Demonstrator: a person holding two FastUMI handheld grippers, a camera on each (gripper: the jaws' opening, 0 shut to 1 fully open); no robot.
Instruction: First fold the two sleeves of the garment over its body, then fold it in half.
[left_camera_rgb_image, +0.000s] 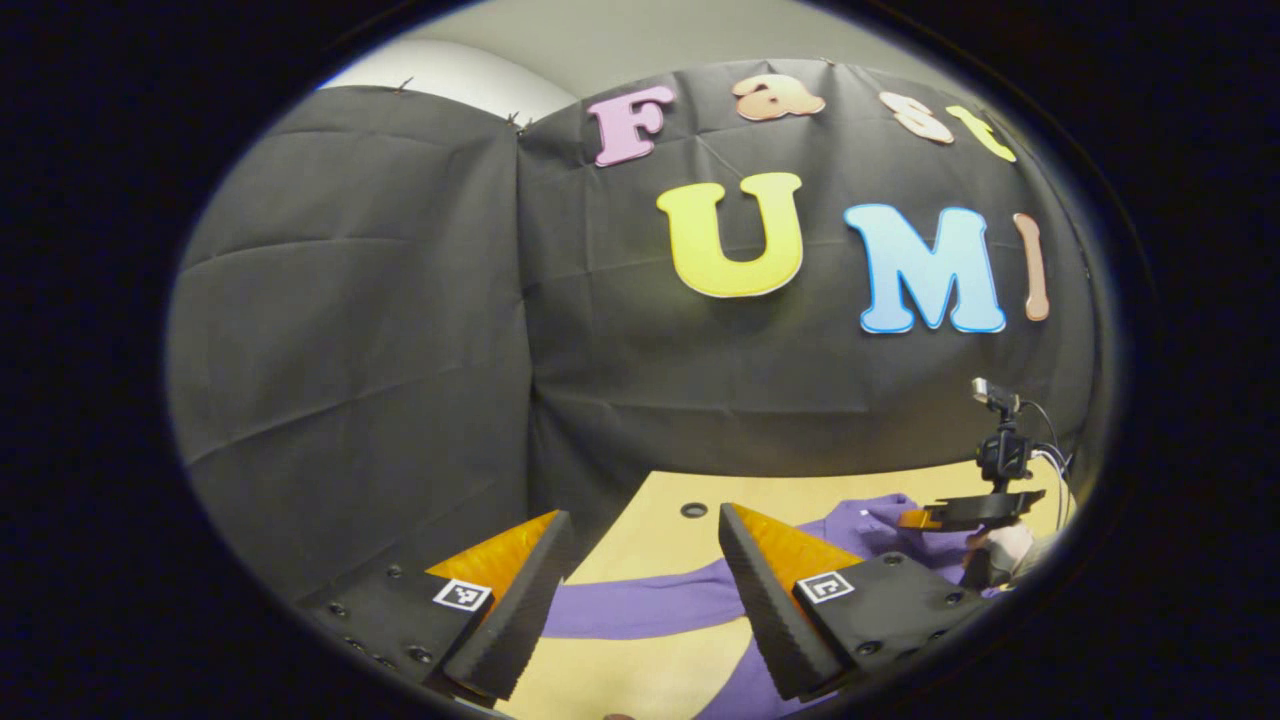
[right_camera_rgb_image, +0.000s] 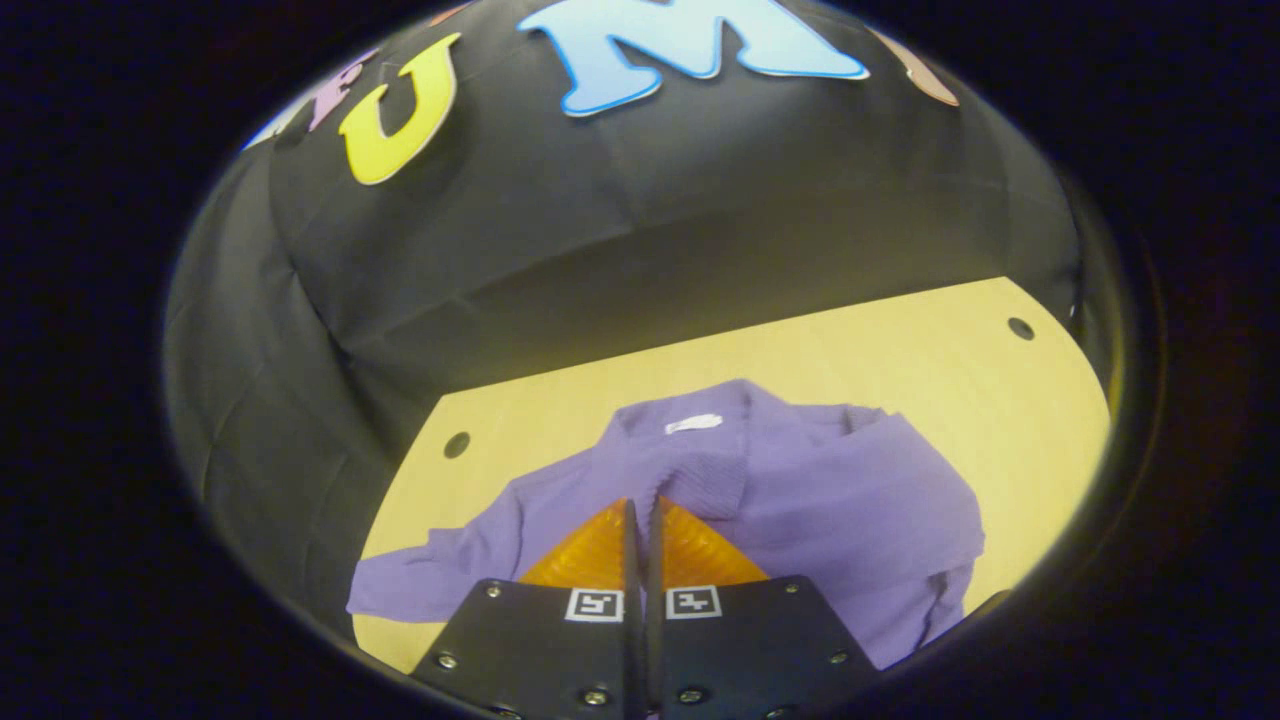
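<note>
Fingers of the left gripper (left_camera_rgb_image: 632, 590) stand wide apart with nothing between them, held above the counter (left_camera_rgb_image: 660, 500) and pointing toward the booth wall. In the left gripper view a purple sleeve (left_camera_rgb_image: 640, 605) runs across the gap between them, its long axis lying roughly from 9 to 3 o'clock, and joins the body of the garment (left_camera_rgb_image: 870, 525) off at about 2 o'clock. That sleeve lies flat and stretched out, not yet folded.

In the right gripper view the right gripper (right_camera_rgb_image: 642, 520) has its fingers pressed together; whether any cloth is pinched between the tips cannot be told. It sits over the middle of the garment (right_camera_rgb_image: 800, 500), with the collar straight ahead at 12 o'clock. The outstretched sleeve (right_camera_rgb_image: 450, 570) trails away toward 8 o'clock, while the cloth on the 4 o'clock side looks bunched over the body, so that sleeve seems already folded in.

Judging from this, the left gripper is the nearer one to the remaining sleeve, which lies crosswise just beyond and below its tips. A likely approach is to come down on it and carry it toward the body at 2 o'clock.
</note>
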